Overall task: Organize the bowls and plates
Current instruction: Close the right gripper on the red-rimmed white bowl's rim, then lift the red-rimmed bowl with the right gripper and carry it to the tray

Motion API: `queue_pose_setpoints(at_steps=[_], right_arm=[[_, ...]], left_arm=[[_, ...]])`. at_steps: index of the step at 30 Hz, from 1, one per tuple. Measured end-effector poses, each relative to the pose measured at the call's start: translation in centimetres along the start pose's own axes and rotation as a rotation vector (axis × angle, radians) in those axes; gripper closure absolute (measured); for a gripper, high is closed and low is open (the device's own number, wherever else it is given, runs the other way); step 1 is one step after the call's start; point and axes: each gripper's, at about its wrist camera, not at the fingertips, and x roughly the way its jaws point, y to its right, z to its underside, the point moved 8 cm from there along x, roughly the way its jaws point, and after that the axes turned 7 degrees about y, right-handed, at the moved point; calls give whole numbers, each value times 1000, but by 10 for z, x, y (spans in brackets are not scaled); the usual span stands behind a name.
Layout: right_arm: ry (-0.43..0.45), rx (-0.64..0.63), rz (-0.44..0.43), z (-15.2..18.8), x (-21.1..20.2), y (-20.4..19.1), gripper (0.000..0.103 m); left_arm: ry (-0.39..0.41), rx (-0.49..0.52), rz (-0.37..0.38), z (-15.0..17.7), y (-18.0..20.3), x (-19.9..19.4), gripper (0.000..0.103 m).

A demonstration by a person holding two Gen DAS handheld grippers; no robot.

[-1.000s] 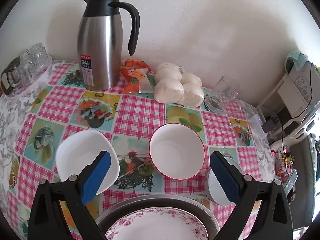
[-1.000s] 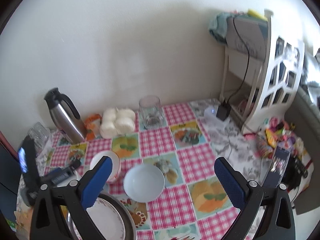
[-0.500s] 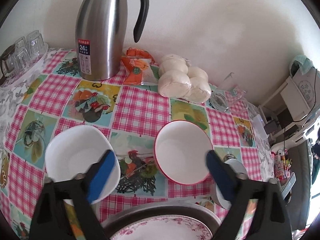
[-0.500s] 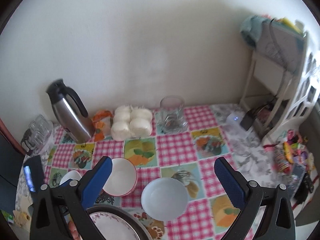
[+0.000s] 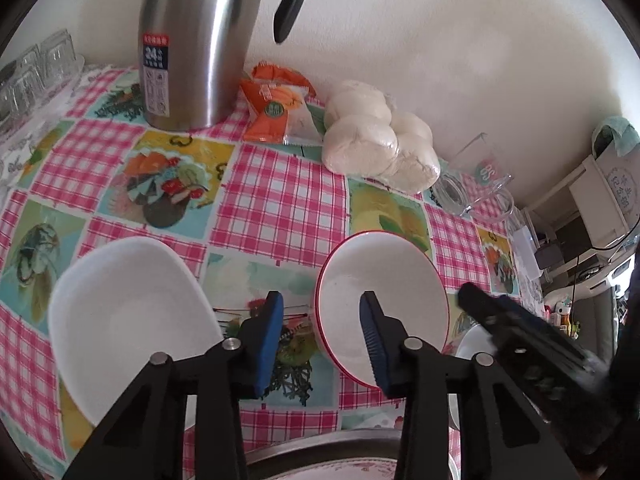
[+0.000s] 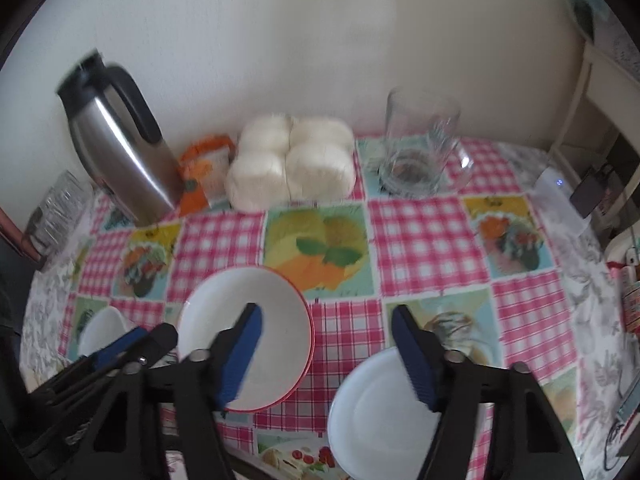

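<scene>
- Red-rimmed bowl [image 5: 382,308]: on the checked tablecloth [image 5: 280,196], its near-left rim sits between the left gripper's [image 5: 320,336] jaws. One pad is outside the rim, the other inside the bowl.
- Left jaws have just been closing and are now narrow. Can't tell from either view whether the pads actually press the rim; a gap seems to remain on the outer side.
- Left gripper pitched steeply down at the table, fingers [image 5: 266,340] low near the cloth.
- Right gripper [image 6: 326,354]: also pitched steeply down. Jaws have just been closing and stand about half apart, gripping nothing.
- Its left pad hangs over the red-rimmed bowl [image 6: 244,332]; its right pad is over the far rim of the small white bowl [image 6: 384,412]. Bare cloth shows between the jaws.
- Frame is motion-blurred.
- In the left view the right gripper [image 5: 520,344] shows as a blurred dark shape just right of the left jaws, over the small white bowl [image 5: 472,340].
- In the right view the left gripper [image 6: 132,344] shows at lower left, at the red-rimmed bowl's left edge.
- White dish [image 5: 132,320]: left of the left jaws, resting on the cloth, clear of both pads.
- Floral plate [image 5: 320,474] in a metal tray [image 5: 320,446]: below the left jaws at the frame's bottom edge.
- Beyond the jaws by the wall: steel flask [image 5: 196,40], orange packet [image 5: 276,104], wrapped buns [image 5: 376,140], glass pitcher [image 5: 476,184].
</scene>
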Motion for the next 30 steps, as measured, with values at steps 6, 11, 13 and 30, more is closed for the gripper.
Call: queue_pose_setpoints(at_steps=[6,11,13,30], right_arm=[[-42,-34,5,12,27,-6,71],[-74,-56,7,17,44,-9,84],[-89,-60,9,20,49,-10,86],[-118,-41,-6,27,60,-15,90]], left_arm=[[-30,18,-3,6,5,18,77],[-52,27,-19,11,4,30,88],[-55,28,-19,12,3,32,91],[-59,28,5,13,3,38,91]])
